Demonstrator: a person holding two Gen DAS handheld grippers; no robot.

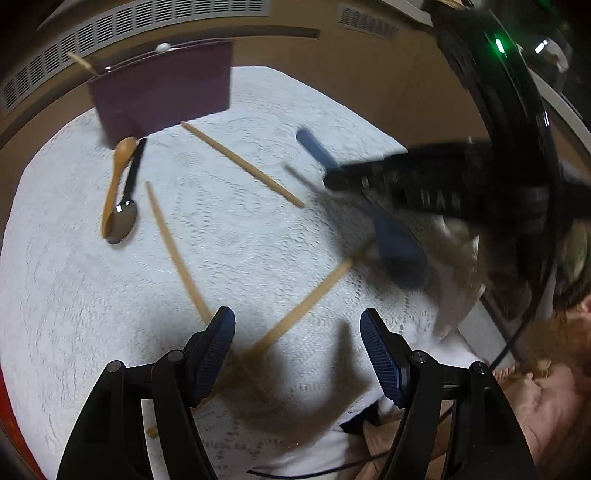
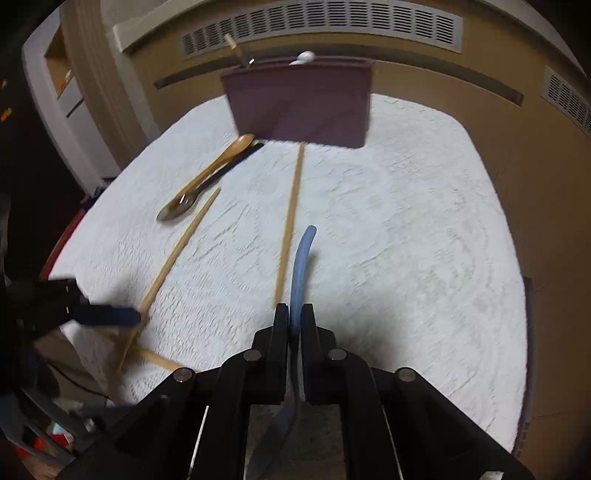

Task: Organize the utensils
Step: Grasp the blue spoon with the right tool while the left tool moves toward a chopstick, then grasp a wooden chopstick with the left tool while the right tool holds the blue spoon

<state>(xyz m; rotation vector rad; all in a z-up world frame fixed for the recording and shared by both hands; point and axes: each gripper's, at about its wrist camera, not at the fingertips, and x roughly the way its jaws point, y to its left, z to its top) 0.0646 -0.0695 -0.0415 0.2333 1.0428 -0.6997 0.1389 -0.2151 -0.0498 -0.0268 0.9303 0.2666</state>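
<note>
Over the white lace cloth (image 1: 74, 295) my left gripper (image 1: 297, 317) is open, and a wooden chopstick (image 1: 306, 299) lies on the cloth under the gap. Another chopstick (image 1: 177, 254) ends beside its left finger, and a third chopstick (image 1: 243, 164) lies further back. My right gripper (image 2: 294, 310) is shut on the handle of a blue spoon (image 2: 301, 266), whose bowl (image 1: 399, 251) hangs below it. A wooden spoon (image 1: 116, 177) and a black-handled metal spoon (image 1: 123, 221) lie before the purple holder (image 2: 299, 103), which has utensils in it.
A beige wall with vent grilles (image 2: 321, 22) runs behind the table. The cloth's near edge drops off by a person's pinkish clothing (image 1: 546, 406) and a black cable (image 1: 517, 339). The right half of the cloth (image 2: 424, 240) carries nothing.
</note>
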